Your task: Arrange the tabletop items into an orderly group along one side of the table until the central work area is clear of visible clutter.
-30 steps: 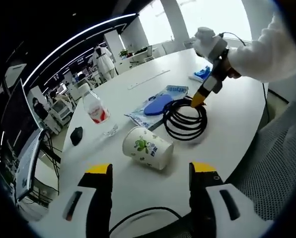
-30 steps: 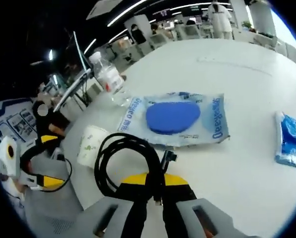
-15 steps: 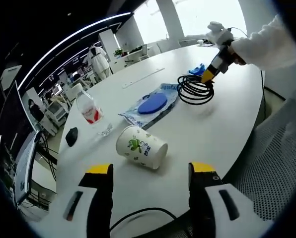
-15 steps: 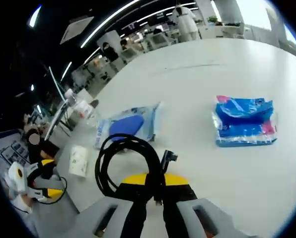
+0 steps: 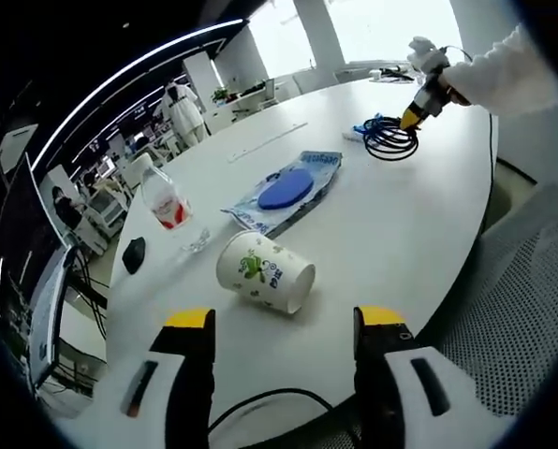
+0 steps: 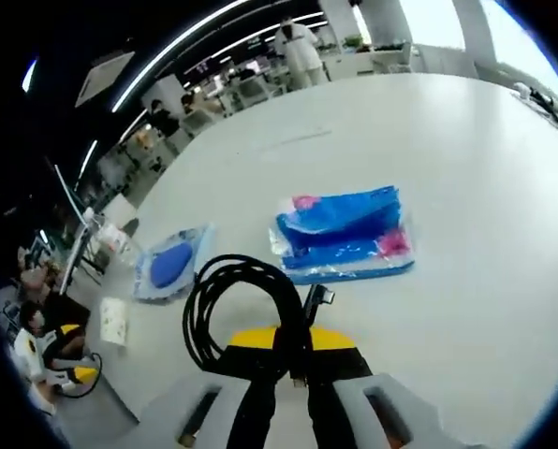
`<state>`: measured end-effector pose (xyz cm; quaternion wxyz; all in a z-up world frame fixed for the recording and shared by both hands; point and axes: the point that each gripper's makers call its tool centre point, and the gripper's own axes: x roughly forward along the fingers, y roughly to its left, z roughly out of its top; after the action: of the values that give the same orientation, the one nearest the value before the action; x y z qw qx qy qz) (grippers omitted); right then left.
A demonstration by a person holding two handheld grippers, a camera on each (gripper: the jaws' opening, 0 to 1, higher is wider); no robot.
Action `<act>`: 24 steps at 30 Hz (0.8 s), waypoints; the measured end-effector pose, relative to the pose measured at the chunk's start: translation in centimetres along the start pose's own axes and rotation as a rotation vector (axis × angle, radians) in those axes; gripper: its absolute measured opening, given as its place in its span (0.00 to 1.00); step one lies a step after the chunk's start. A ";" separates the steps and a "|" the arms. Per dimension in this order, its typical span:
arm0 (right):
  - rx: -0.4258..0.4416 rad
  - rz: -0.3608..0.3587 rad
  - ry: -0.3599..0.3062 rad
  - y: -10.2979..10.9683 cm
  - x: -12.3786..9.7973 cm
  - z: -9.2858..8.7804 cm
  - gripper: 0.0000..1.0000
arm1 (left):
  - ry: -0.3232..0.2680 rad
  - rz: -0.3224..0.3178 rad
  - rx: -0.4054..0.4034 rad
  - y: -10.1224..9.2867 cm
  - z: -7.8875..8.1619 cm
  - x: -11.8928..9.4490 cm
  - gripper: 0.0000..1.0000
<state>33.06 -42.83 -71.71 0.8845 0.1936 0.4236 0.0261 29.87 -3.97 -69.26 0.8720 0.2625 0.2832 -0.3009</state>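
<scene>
The right gripper [image 6: 281,360] has its jaws closed on a coiled black cable [image 6: 237,304], which hangs from the tips at about 11 o'clock in the right gripper view. The blue packet [image 6: 345,234] lies on the white table [image 6: 466,168] just beyond the coil, at about 1 o'clock from the jaws, its long axis running roughly 9 to 3. My guess is that the cable goes down beside this packet, so the move turns on clearing its near edge.

In the left gripper view, the left gripper [image 5: 281,323] holds nothing, jaws apart. A paper cup [image 5: 265,272] lies on its side at 12 o'clock, close ahead, mouth toward 4 o'clock. This gripper is much the nearer to it.
</scene>
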 end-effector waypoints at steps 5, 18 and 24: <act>0.022 -0.029 0.031 -1.5 -0.3 -0.9 0.06 | 0.003 0.001 -0.005 0.1 -0.1 0.0 0.59; 0.061 -0.124 0.080 -4.1 -0.9 -2.6 0.07 | 0.015 -0.003 -0.006 0.0 -0.3 0.1 0.58; 0.024 -0.156 0.108 -4.7 -0.6 -3.3 0.08 | 0.023 -0.006 -0.002 -0.1 -0.4 0.1 0.57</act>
<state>29.65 -46.27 -74.84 0.8574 0.1688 0.4848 -0.0375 29.75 -3.81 -69.70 0.8679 0.2644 0.2942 -0.3004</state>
